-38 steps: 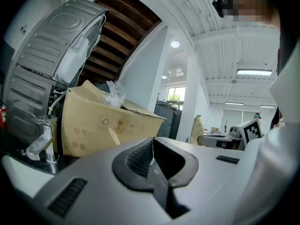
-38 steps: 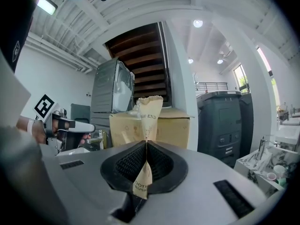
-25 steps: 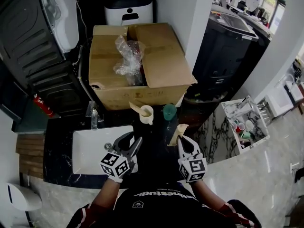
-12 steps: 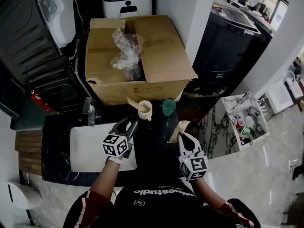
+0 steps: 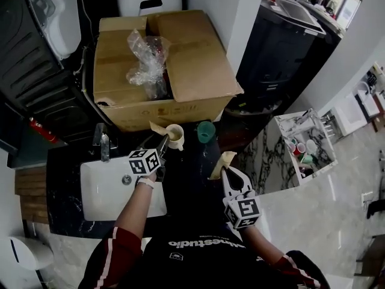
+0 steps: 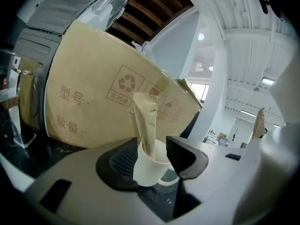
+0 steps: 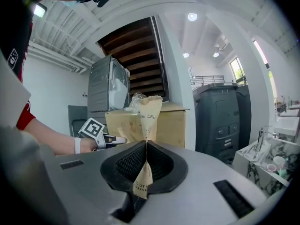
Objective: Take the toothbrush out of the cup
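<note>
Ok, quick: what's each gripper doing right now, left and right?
Left gripper: jaws opening, set around the cream cup, not pressing it.
Right gripper: shut on a paper toothbrush packet.

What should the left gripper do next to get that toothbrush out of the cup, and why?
Probably lift the left gripper slightly, then close on the paper-wrapped toothbrush. Its opening jaws flank the cup without pressing it, while the toothbrush sticks up above them. The right gripper is shut on another packet.
</note>
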The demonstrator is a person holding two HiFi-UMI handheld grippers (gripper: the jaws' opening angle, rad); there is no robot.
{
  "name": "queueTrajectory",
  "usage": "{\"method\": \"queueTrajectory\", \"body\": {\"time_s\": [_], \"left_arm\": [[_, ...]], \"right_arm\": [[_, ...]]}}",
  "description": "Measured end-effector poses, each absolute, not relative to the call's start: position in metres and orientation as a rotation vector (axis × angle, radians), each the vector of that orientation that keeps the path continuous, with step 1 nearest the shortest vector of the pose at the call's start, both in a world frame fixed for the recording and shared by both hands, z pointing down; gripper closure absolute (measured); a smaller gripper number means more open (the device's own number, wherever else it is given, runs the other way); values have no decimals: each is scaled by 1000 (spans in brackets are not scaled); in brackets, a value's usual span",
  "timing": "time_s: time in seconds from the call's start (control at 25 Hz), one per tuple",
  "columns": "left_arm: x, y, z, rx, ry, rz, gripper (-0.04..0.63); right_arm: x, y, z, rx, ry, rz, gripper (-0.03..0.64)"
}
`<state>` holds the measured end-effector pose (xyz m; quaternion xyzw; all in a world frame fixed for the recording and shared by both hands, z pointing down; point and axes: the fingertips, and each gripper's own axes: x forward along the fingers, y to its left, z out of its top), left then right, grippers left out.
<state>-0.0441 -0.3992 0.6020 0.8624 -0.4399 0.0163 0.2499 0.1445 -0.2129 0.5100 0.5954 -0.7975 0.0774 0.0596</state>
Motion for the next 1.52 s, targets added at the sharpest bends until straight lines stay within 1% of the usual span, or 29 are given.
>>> {"method": "queueTrajectory", "body": {"time_s": [0.28, 0.4, 0.48, 0.6, 1.2, 1.4, 1.52], "left_arm": [[-41, -420, 601, 2291, -1258, -2, 411], [-42, -420, 600, 2291, -1269, -17, 487], [-43, -420, 598, 2298, -1280, -17, 520], [-46, -420, 590, 2290, -1298, -51, 543], [-94, -386, 523, 2292, -1328, -266, 554], [-103, -355, 493, 2391, -1330, -230, 554], [-100, -333, 484, 2476, -1331, -122, 555]], "right_arm": [[158, -216, 510, 1831, -2389, 246, 575], [163, -216, 513, 1844, -2379, 254, 575], [164, -216, 516, 1843, -2376, 264, 575], [160, -217, 514, 1838, -2383, 261, 575], [145, -213, 494, 1826, -2448, 211, 575], [132, -210, 492, 1802, -2478, 210, 575], [123, -207, 490, 1782, -2498, 202, 575]]}}
